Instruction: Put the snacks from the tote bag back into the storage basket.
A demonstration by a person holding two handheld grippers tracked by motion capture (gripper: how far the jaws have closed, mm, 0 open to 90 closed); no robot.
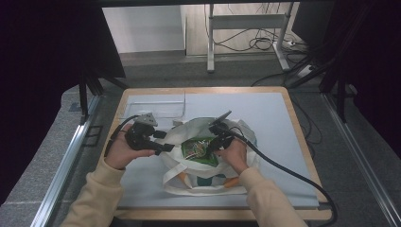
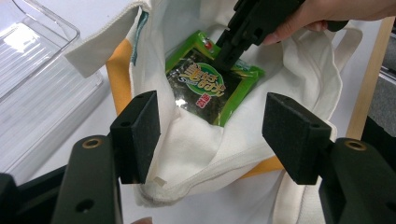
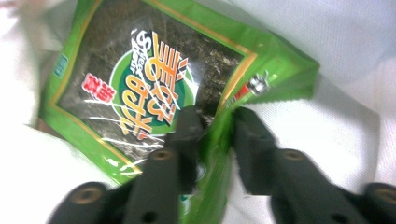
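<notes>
Two black jaws of the left gripper [image 2: 212, 140] stand wide apart, low and close in its own view, with nothing pinched between them. Just past their tips and in the gap between them sits the white cloth tote bag [image 2: 196, 149], lying on the table with its mouth open. Far off to the left of the left jaw lies a clear plastic tray [image 2: 42, 79], well apart from the bag.

Inside the bag, beyond the left gripper's tips, rests a green seaweed snack packet [image 2: 205, 88]. It has a dark middle and yellow and red writing.

Going right, the right gripper [image 3: 215, 123] reaches down into the bag. Its jaws are squeezed on the green edge of the packet, one jaw on each side of the edge, so the edge folds up between them. The rest of the packet spreads out above and to the left of those tips, flat on the white cloth.

From the high view, the left gripper [image 1: 163, 142] sits at the bag's left rim, and the right gripper [image 1: 213, 142] is over the packet in the middle of the bag. Both rest over the pale blue mat [image 1: 265, 113].
</notes>
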